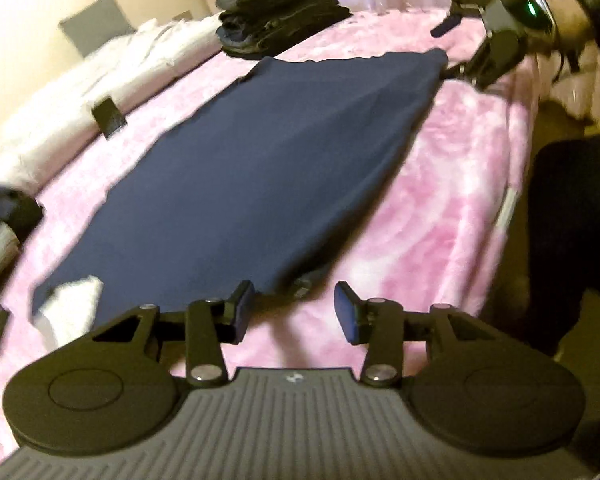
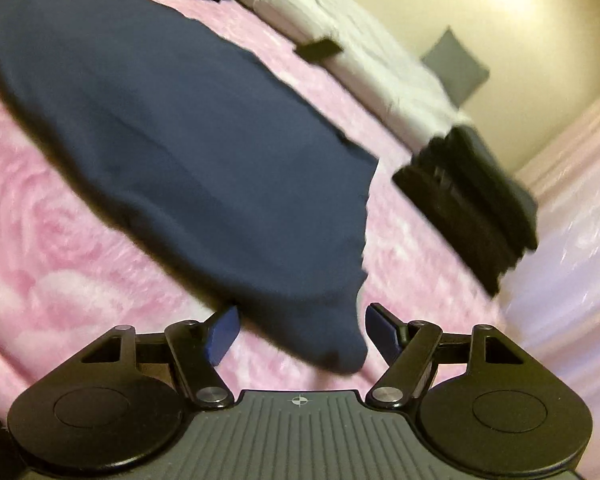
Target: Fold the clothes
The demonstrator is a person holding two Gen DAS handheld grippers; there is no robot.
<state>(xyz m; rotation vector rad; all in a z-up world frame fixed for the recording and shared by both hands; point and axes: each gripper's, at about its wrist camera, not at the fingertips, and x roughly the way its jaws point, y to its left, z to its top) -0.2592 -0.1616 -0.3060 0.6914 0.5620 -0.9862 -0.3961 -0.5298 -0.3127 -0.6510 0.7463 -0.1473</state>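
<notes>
A big bed point(image 1: 440, 184) fills both views, and it has a fluffy pink blanket point(image 2: 60, 240) with rose shapes on top. A white cover point(image 1: 60, 120) lies along the far side of the bed. In the middle of the pink blanket lies a dark blue cloth point(image 1: 236, 184), spread out long and flat. One end of it is close to the left tongs and its other end is close to the right tongs. A stack of folded dark clothes point(image 1: 280, 16) sits near the far corner of the bed, just past the blue cloth and not touching it. A jumble of more clothes point(image 1: 4, 216) sits by the bed's edge at the left of the left view. A small dark flat thing point(image 1: 109, 117) lies where the pink blanket meets the white cover; it is too blurry to tell what it is. The left tongs point(image 1: 296, 312) are partly open at the near end of the blue cloth. Nothing is held in them, and only pink blanket shows in the gap. The right tongs point(image 2: 300, 332) are wide open. A rounded corner of the blue cloth lies between the two fingers, but the blue pads point(image 2: 224, 336) are not pressing on it. In the left view, a hand point(image 1: 572, 20) holds the right tongs up by the far end of the cloth.
</notes>
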